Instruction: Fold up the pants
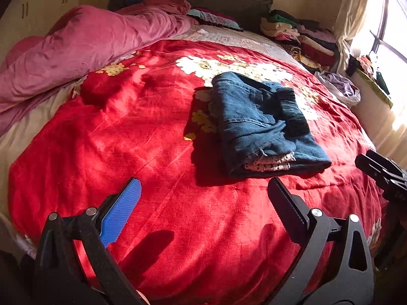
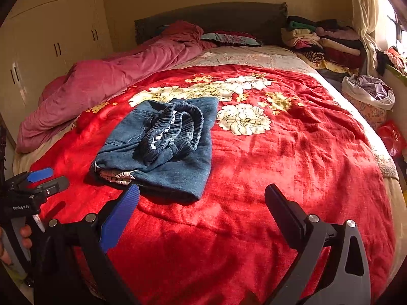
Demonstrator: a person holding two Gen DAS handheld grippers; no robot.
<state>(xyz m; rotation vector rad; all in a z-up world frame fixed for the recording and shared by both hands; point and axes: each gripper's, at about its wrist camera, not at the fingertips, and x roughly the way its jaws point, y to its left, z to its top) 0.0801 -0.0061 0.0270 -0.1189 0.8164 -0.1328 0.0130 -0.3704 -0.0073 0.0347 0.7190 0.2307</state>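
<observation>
Pants: blue denim, matt, coarse weave; ribbed dark elastic waistband; printed cotton-ish lining at open end. Blanket: red plush, velvety sheen, crushed nap w/ floral print. Duvet: pink cloth, matt, wrinkled. Left gripper and right gripper: matt black plastic frames, shiny metal pivot pins, one ribbed blue pad each. Wardrobe: smooth cream laminate.

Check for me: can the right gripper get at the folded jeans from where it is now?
Probably yes. The right gripper is open and empty, and the folded jeans lie just ahead to its left on the red blanket, with nothing between.
</observation>
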